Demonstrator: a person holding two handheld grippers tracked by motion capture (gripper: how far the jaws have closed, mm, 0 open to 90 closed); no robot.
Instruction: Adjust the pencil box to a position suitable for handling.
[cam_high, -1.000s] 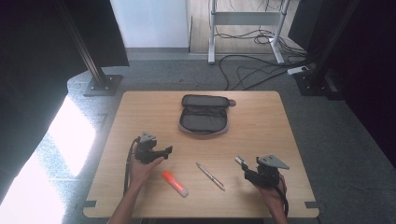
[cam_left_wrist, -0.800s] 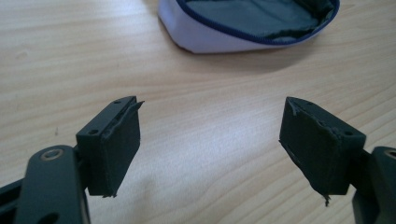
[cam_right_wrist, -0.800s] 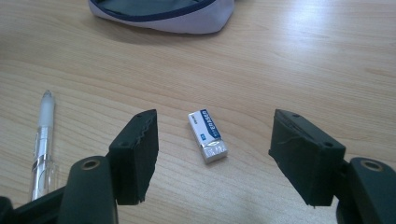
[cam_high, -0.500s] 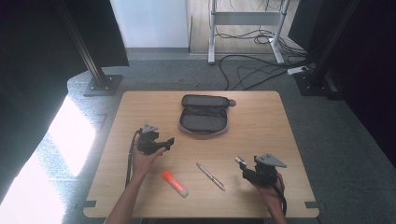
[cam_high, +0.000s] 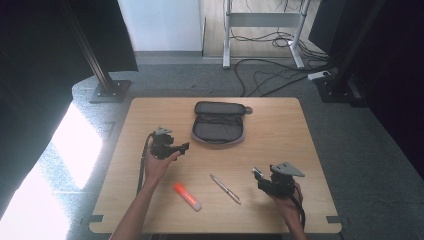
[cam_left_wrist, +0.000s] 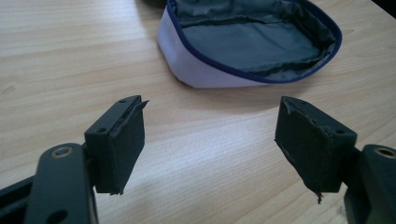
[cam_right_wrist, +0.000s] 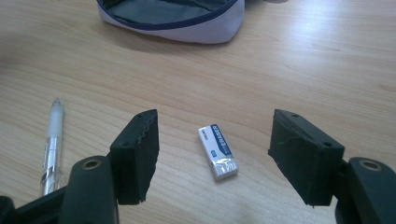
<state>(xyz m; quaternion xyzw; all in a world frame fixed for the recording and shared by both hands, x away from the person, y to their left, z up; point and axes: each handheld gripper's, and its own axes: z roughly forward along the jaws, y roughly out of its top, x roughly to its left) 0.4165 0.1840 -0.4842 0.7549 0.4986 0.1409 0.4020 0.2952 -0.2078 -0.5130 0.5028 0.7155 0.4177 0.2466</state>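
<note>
Wooden table (cam_high: 280, 130) | left tongs (cam_left_wrist: 210, 140) wide, empty | right tongs (cam_right_wrist: 215, 158) wide, straddling eraser (cam_right_wrist: 218, 151)

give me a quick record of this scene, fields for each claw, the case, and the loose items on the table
left claw: open, holding nothing, aimed at the pencil case
right claw: open, holding nothing, eraser on the table between its jaws
pencil case: unzipped, lying open, grey lining showing
eraser: white with blue sleeve, flat on the table
pen: lying between the two hands
orange marker: near the front edge, white cap
table: light wood
</note>
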